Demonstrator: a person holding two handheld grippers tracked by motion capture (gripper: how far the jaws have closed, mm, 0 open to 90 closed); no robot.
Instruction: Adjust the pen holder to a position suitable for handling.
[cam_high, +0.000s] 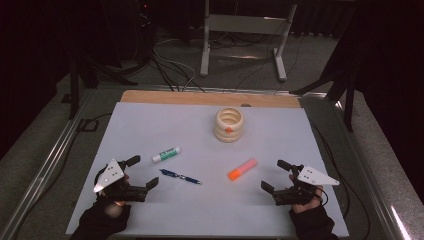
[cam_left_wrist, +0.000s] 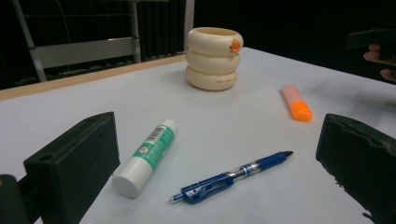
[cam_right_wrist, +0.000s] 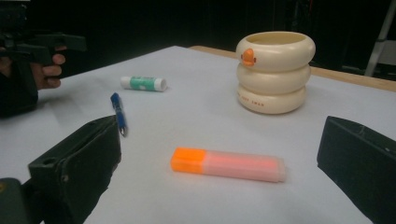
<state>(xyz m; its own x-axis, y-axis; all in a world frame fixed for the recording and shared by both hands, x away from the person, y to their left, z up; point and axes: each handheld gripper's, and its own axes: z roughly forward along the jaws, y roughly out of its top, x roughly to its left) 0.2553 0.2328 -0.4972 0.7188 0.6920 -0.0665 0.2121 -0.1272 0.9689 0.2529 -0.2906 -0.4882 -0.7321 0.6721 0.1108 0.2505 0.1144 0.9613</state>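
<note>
On the white sheet (cam_high: 150, 125) lie a white and green glue stick (cam_high: 166, 154) (cam_left_wrist: 147, 156) (cam_right_wrist: 143, 83), a blue pen (cam_high: 180, 176) (cam_left_wrist: 231, 177) (cam_right_wrist: 118, 113) and an orange highlighter (cam_high: 242, 169) (cam_left_wrist: 296, 103) (cam_right_wrist: 228, 164). Behind them stands a cream ringed cup (cam_high: 229, 124) (cam_left_wrist: 214, 58) (cam_right_wrist: 274, 72). My left gripper (cam_high: 142, 173) rests at the near left, open and holding nothing, pointing toward the pen. At the near right my right gripper (cam_high: 275, 176) is open too, with the highlighter just ahead of its jaws.
A wooden strip (cam_high: 210, 98) runs along the sheet's far edge. Metal rails (cam_high: 50, 160) border the table on both sides. Cables (cam_high: 170, 70) and a grey stand (cam_high: 245, 30) lie on the floor beyond. Dark surroundings frame the table.
</note>
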